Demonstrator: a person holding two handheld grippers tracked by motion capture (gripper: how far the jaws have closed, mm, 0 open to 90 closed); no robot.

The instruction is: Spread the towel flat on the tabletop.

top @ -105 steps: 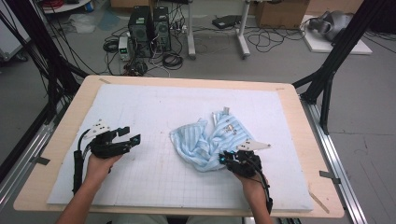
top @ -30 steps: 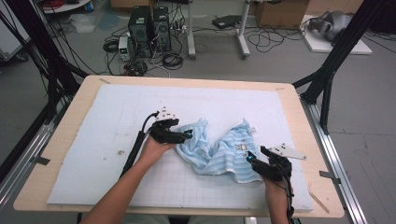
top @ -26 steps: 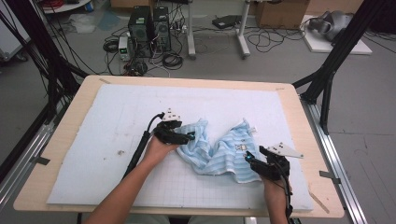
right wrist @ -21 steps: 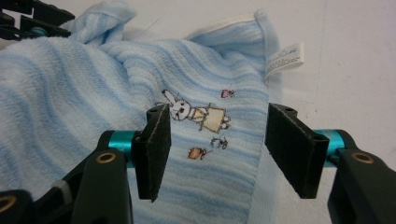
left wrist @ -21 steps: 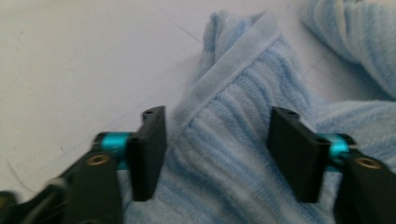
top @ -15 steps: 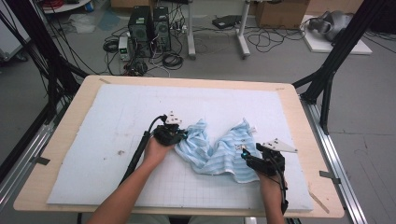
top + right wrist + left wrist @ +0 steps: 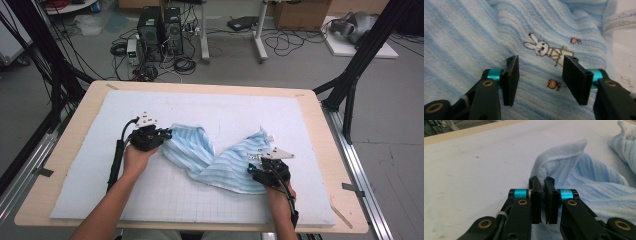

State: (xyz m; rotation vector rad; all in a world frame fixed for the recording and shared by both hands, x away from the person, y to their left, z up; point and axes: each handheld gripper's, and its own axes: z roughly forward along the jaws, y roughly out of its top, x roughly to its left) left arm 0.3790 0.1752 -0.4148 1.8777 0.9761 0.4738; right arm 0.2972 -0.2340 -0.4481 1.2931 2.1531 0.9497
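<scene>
A light-blue striped towel [image 7: 215,157] is shown lying crumpled across the middle of the white mat [image 7: 210,112], its long axis running from the upper left to the lower right of the high view. The left gripper [image 7: 162,134] is seen at the towel's left end, and in the left gripper view its jaws are pressed together on a hemmed corner of the cloth [image 7: 554,170], the fabric being pinched between the pads. The right gripper [image 7: 256,172] is placed over the towel's lower right portion; in the right gripper view [image 7: 537,80] its jaws stand apart above the cloth, which lies directly beneath and ahead of them, and nothing is clamped between the pads. These jaws have just been closing. An embroidered rabbit [image 7: 540,47] and a white care label [image 7: 619,21] are visible on the fabric beyond the right fingertips. The relation on which the coming move is judged to turn is that the free right-hand edge of the towel lies just beside the right gripper, well apart from the left one, so that this edge would most readily be taken by the right hand before the cloth is drawn out along its long axis.
</scene>
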